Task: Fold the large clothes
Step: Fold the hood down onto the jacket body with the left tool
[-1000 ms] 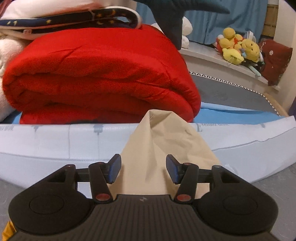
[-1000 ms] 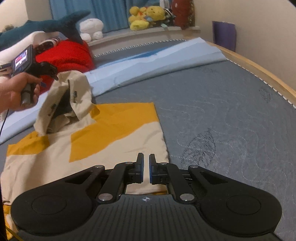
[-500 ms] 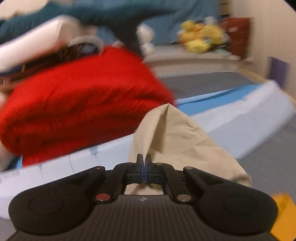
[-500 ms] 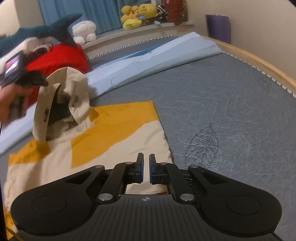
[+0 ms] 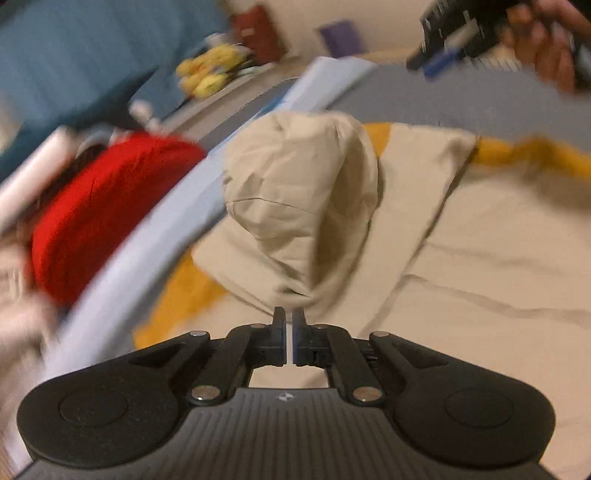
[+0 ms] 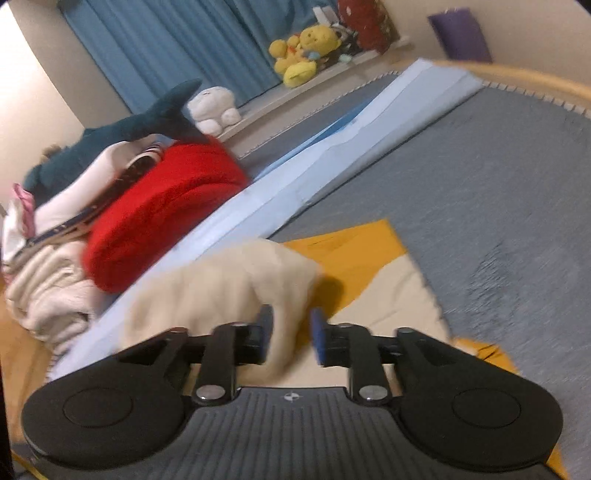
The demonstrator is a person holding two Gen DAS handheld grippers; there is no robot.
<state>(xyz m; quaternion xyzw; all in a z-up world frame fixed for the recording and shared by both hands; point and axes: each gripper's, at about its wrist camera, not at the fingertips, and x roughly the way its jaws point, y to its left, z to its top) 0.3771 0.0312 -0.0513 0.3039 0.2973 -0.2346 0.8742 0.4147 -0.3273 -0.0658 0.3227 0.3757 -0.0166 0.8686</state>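
Observation:
A beige and mustard-yellow hooded garment (image 5: 480,258) lies on the grey bed cover. My left gripper (image 5: 289,321) is shut on the edge of its beige hood (image 5: 299,206), which bulges up just ahead of the tips. In the right wrist view my right gripper (image 6: 291,332) is open, its jaws on either side of a raised fold of the beige hood (image 6: 229,291); the yellow panel (image 6: 351,251) lies beyond. The other hand-held gripper (image 5: 461,33) shows at the top right of the left wrist view.
A folded red blanket (image 6: 162,210) and a stack of pale clothes (image 6: 48,288) lie at the left behind a light blue sheet (image 6: 332,147). A plush shark (image 6: 122,136) and yellow toys (image 6: 299,51) sit at the back. Grey bed cover (image 6: 498,192) spreads to the right.
My left gripper closed on the hood and swung it right, over the garment. My right gripper opened and moved up to the hood. Both views are blurred by motion.

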